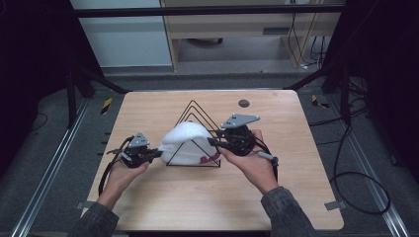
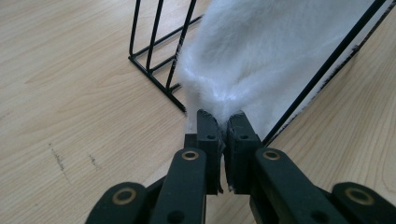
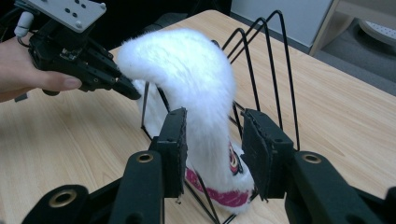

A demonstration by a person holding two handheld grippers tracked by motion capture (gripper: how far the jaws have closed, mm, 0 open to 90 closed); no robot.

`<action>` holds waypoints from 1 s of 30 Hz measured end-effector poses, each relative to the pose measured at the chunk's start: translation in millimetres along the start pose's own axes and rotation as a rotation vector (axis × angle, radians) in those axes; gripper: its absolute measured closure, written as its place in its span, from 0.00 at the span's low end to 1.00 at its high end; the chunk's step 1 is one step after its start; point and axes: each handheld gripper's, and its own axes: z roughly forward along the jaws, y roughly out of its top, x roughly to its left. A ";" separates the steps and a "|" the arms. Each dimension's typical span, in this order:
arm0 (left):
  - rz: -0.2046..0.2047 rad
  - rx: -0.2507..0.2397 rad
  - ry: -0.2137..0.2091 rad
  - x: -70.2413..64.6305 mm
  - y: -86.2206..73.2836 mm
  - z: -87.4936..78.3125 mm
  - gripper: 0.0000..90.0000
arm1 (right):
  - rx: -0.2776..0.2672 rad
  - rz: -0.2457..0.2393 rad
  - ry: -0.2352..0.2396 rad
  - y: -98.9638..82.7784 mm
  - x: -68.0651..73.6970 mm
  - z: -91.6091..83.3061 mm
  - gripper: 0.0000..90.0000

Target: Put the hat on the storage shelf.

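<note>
High view, hat: a soft, fluffy white hat (image 1: 185, 140) is draped over a black wire rack (image 1: 193, 109) near the middle of the wooden table (image 1: 163, 202); a pink band with letters runs along its low edge, too small to read
High view, rack: thin wire bent into pointy triangles, one behind the other; the hat hides its front part
High view, left gripper (image 1: 157, 153): black, with a small grey three-cornered plate on top, tips right at the hat's left edge
High view, right gripper (image 1: 213, 137): black, bigger grey plate on top, tips at the hat's right side; the hand (image 1: 254, 165) hides its back
Left gripper view: the two black jaws are pressed together on a pinch of the furry white edge (image 2: 224, 100); the top of the hat is cut off
Right gripper view: the jaws stand partly apart, rough black pads showing, and the hat hangs between them with a gap on each side; the pink band (image 3: 219, 195) sits low, partly hidden by one jaw
</note>
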 end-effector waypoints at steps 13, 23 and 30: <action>-0.007 0.005 0.024 -8.0 -6.4 -6.5 0.86 | 0.006 0.036 -0.034 -29.3 -8.2 -30.3 0.64; -0.002 0.010 0.144 -12.7 -24.7 -34.0 0.26 | 0.020 0.078 -0.073 -51.7 -20.6 -50.0 0.59; -0.050 -0.027 0.124 -16.9 -42.9 -46.3 0.09 | 0.037 0.111 -0.133 -78.0 -28.2 -69.1 0.44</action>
